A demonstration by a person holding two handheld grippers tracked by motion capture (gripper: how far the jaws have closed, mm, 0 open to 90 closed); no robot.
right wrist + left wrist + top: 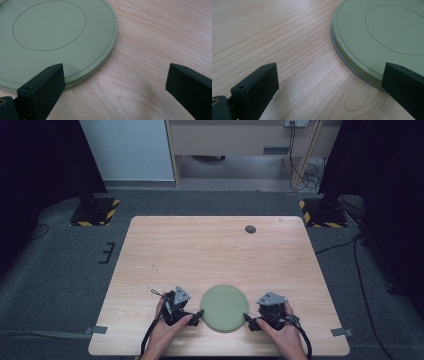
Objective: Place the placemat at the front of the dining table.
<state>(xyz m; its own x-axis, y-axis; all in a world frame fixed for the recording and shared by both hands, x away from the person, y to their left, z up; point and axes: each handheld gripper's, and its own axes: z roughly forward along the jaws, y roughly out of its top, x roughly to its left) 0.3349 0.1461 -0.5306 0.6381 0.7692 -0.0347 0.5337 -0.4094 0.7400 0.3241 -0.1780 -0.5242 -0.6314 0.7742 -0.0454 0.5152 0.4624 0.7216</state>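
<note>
A flat, round green plate lies near the front edge of the wooden table, between my two grippers. My left gripper rests just left of the plate. In the left gripper view it is open over bare wood, and its right jaw stands in front of the plate's rim, where a grey edge shows under the green. My right gripper sits at the plate's right side. In the right gripper view it is open, with its left jaw by the plate's rim and nothing between the jaws.
A small dark round disc is set in the table's far right part. Grey tape strips mark the front corners. Stand bases with yellow-black stripes sit on the floor beyond the table.
</note>
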